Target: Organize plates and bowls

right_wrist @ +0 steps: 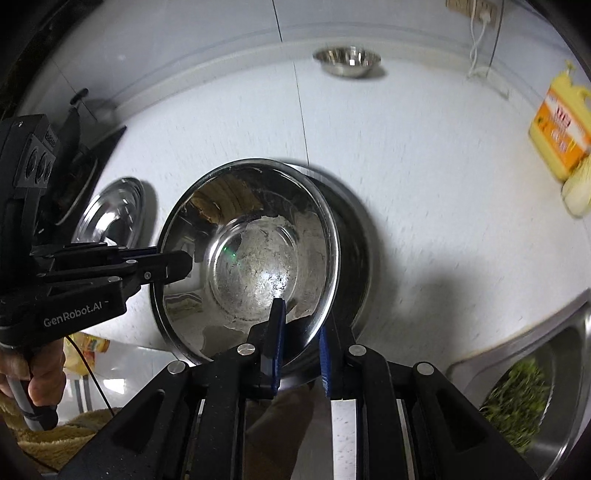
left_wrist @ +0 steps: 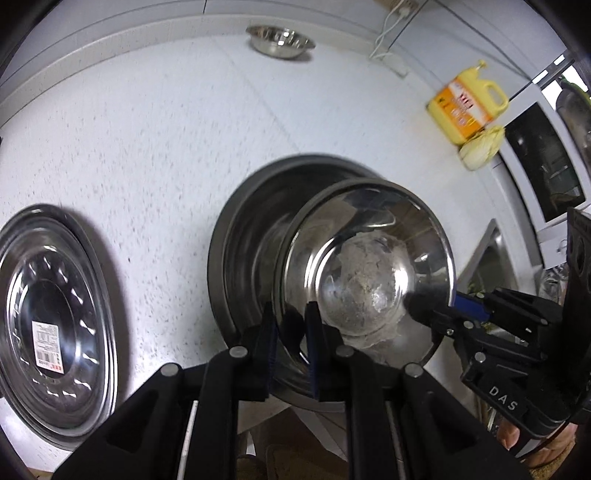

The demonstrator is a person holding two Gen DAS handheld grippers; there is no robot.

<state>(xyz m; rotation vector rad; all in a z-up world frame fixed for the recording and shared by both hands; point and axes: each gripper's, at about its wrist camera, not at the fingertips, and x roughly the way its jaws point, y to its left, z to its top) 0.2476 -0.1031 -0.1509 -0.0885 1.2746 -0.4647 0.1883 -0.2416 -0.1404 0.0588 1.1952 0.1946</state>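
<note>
White speckled counter [right_wrist: 424, 177] with a raised back lip against a pale tiled wall [right_wrist: 207, 33]. Wall socket [right_wrist: 476, 7], white cable [right_wrist: 478, 44] hanging down. Steel sink [right_wrist: 569, 376] at the right, black hob [right_wrist: 92, 158] at the left. Hard overhead light, sharp shadows.

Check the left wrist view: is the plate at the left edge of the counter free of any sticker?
No. The plate carries a white printed label stuck inside it, lying on the counter.
</note>
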